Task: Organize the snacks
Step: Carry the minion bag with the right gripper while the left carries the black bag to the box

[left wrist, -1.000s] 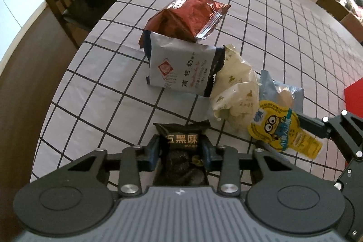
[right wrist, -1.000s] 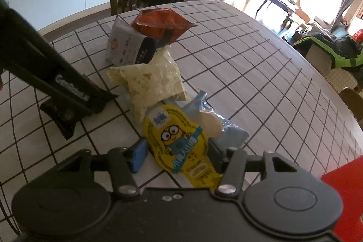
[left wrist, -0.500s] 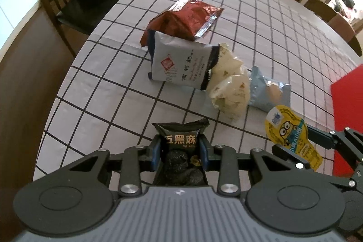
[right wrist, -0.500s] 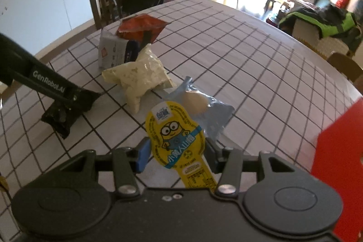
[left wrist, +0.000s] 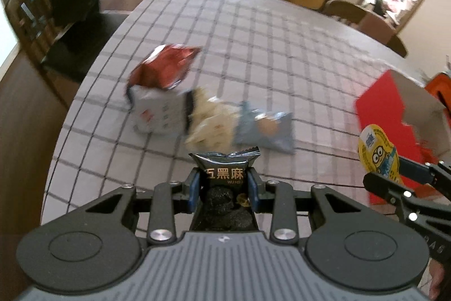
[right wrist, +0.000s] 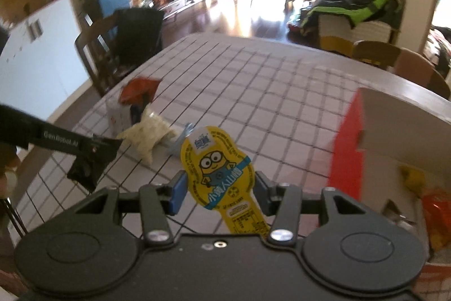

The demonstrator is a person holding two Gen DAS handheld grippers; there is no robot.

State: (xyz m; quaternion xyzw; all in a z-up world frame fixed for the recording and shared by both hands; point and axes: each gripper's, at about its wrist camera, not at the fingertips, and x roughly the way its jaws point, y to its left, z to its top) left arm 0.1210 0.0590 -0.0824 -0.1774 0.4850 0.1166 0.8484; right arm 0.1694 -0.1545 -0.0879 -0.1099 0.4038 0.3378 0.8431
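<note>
Currently both snacks are off the tabletop (left wrist: 253, 27) and carried at once, likely to save a trip to the red box (right wrist: 355, 131) at the right. Left hand-held gripper (left wrist: 224, 185) is clamped on the black sesame packet (left wrist: 225, 168), pinched at the sides so the top seal sticks up and forward. Right hand-held gripper (right wrist: 218, 186) is clamped on the yellow minion snack (right wrist: 218, 165), held upright by its edges, label facing the camera, near the box's open side. Box already holds some yellow and orange packs (right wrist: 428, 199), so it reads as the collection spot. Remaining pile sits mid-tabletop, touching each other: red-brown bag (left wrist: 166, 66) on the white packet (left wrist: 159, 114), cream bag (left wrist: 211, 123), blue pack (left wrist: 265, 129). Frames blurred, so fine detail is unclear.
</note>
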